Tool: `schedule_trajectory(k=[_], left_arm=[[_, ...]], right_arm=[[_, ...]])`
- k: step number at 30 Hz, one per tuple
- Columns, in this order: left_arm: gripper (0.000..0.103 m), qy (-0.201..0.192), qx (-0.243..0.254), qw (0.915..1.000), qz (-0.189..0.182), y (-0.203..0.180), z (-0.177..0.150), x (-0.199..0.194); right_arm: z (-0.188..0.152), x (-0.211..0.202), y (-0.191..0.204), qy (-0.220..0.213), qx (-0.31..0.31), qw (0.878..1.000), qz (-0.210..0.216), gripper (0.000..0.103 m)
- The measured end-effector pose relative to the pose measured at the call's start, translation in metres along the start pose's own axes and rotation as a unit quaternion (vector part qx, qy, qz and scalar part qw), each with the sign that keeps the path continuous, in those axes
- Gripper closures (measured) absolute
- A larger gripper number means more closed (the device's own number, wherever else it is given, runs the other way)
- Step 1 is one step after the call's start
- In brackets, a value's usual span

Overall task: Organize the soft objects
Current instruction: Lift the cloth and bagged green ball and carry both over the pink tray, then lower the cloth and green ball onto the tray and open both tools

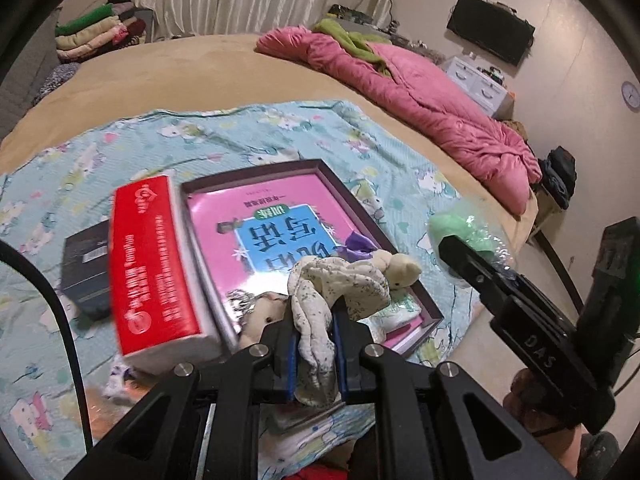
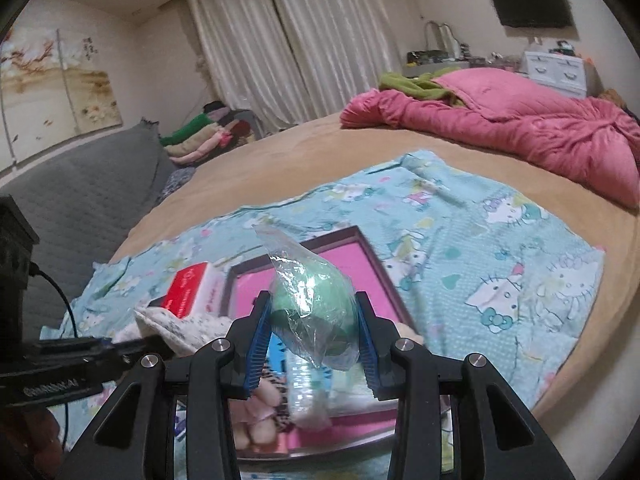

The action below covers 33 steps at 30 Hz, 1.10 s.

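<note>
Floral cloth toy [image 1: 340,288] pinched in left gripper [image 1: 316,344], green wrapped soft thing [image 2: 316,312] clamped in right gripper [image 2: 314,344], both over the box [image 1: 332,178] mid-blanket [image 1: 240,136]. Neither's down yet; tissue pack [image 1: 152,264] & beige plush [image 1: 400,270] left, I'd guess.

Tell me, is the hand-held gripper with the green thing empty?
No, the right hand-held gripper grips a green soft item in clear plastic.
</note>
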<state>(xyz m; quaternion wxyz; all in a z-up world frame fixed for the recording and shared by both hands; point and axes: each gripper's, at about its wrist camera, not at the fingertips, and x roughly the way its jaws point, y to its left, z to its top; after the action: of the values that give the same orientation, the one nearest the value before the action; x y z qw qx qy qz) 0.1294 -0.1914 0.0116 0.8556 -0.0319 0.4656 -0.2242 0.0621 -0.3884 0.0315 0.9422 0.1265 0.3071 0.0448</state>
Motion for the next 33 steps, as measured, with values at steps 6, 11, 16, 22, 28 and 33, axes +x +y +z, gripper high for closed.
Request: schedule_trajectory(k=[6,11,16,22,28,33], left_arm=[[0.088,0.027,0.003,0.9996,0.011,-0.004,0.003,0.035],[0.088,0.045,0.008,0.9987,0.022,-0.003,0.0,0.055],[0.088,0.051,0.012,0.9982,0.03,-0.001,-0.003,0.062],[0.087,0.055,0.011,0.9979,0.031,0.001,-0.005,0.068],[0.087,0.055,0.011,0.9979,0.031,0.002,-0.005,0.069],[0.087,0.054,0.013,0.9979,0.032,0.002,-0.006,0.069]], right_arm=[[-0.002,0.01,-0.011,0.007,0.009,1.0,-0.008,0.062],[-0.005,0.024,-0.012,0.023,-0.001,1.0,-0.01,0.062],[-0.011,0.045,-0.011,0.052,-0.011,0.999,-0.004,0.062],[-0.02,0.069,-0.008,0.082,-0.028,0.996,0.001,0.062],[-0.023,0.082,-0.004,0.082,-0.051,0.995,-0.006,0.062],[-0.021,0.089,-0.002,0.068,-0.075,0.995,-0.02,0.062]])
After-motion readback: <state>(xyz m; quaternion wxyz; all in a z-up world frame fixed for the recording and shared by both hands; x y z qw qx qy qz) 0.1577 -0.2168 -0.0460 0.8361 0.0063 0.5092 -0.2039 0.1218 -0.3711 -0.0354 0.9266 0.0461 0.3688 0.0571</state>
